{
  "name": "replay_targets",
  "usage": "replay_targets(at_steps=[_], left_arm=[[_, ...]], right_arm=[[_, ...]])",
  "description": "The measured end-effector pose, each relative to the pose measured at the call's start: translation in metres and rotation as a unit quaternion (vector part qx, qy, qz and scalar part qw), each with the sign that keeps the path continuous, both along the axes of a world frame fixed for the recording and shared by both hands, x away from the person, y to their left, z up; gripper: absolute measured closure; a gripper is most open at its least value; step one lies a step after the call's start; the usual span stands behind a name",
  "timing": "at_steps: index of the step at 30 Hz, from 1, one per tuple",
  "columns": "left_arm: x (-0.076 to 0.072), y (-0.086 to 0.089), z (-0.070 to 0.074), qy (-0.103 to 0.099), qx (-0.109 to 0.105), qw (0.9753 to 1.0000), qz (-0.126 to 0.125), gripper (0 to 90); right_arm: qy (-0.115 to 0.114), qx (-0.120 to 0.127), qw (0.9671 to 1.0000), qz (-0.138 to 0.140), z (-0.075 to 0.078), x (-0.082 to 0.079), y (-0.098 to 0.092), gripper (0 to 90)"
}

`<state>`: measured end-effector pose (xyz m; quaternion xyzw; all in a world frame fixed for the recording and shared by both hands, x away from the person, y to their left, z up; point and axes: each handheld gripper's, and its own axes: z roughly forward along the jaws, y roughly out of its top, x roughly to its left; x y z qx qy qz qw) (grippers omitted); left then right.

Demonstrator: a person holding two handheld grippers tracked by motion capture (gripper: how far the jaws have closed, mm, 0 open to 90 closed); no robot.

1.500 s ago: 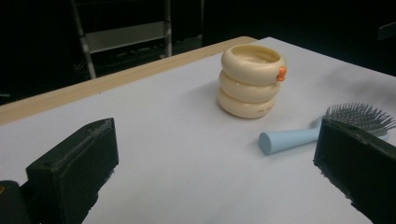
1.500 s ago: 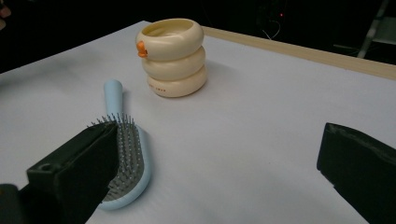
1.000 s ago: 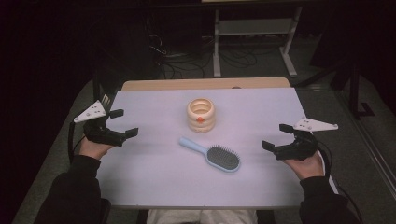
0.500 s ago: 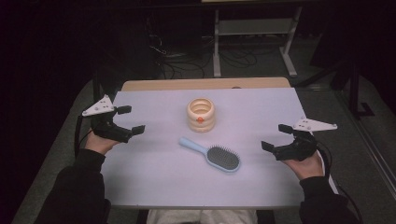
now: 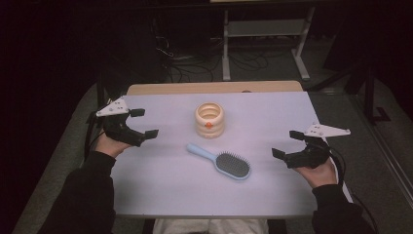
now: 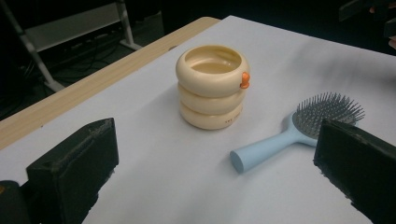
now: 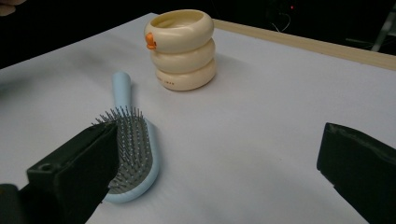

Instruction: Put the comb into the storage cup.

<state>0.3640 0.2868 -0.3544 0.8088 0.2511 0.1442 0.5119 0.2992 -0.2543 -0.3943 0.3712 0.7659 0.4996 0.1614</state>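
A cream ringed cup [image 5: 210, 119] with a small orange beak stands upright near the table's middle; it also appears as the cup [image 6: 211, 86] and the cup [image 7: 182, 47]. A light blue hairbrush [image 5: 221, 161] lies bristles up in front of it, handle pointing back left; the brush [image 6: 299, 129] and the brush [image 7: 129, 149] show closer. My left gripper [image 5: 144, 123] hovers open over the table's left side, left of the cup. My right gripper [image 5: 287, 144] is open at the right, nothing between its jaws.
The white tabletop [image 5: 272, 112] has a wooden strip [image 5: 214, 87] along its far edge. Behind it on the dark floor stand a metal shelf frame [image 5: 265, 29] and loose cables [image 5: 185, 68].
My left gripper has moved forward and to the right, toward the cup. The right gripper, the cup and the brush have stayed put.
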Motion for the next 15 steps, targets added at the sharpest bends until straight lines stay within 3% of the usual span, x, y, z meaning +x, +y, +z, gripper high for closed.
replay_targets(at_steps=[15], left_arm=[[0.009, -0.030, 0.004, 0.002, 0.021, 0.9991, -0.036, 0.0]], right_arm=[[-0.001, -0.001, 1.0000, 0.002, 0.000, 0.000, 0.000, 0.0]])
